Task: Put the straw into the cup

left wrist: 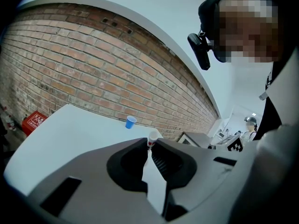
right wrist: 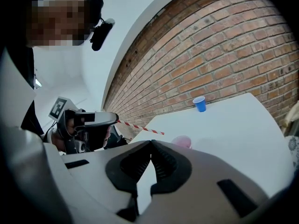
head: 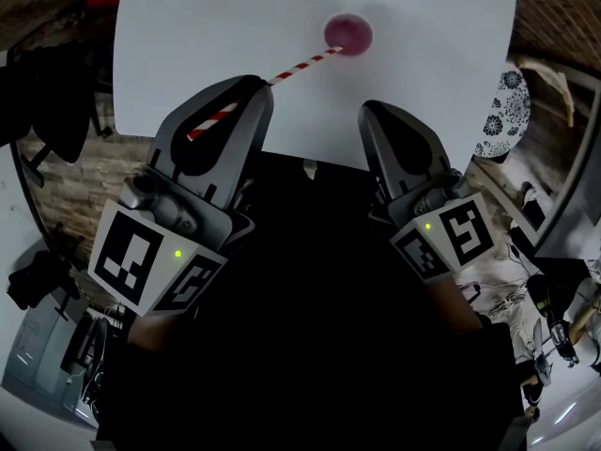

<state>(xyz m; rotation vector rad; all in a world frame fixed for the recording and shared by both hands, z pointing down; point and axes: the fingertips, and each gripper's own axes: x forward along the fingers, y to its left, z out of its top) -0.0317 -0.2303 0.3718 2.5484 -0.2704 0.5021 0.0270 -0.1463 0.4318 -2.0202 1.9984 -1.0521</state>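
Left claw (head: 254,92) was clamped on the red-and-white striped straw (head: 302,65). Its free end lay at the rim of the pink cup (head: 348,33), standing well in from the tabletop's (head: 188,36) near edge. Right claw (head: 372,113) was closed, empty.

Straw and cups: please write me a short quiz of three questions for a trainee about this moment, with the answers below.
1. True or false: the right gripper holds the straw.
2. How many cups stand on the table? A one, B two, C three.
3. Fill the gap: the straw's free end points toward the ___ cup.

Key
1. False. The left gripper holds the straw between its fingers; the right gripper's fingers are shut on nothing.
2. B: a pink cup and a blue cup near the far edge.
3. Pink. In the right gripper view the end is not yet inside it.
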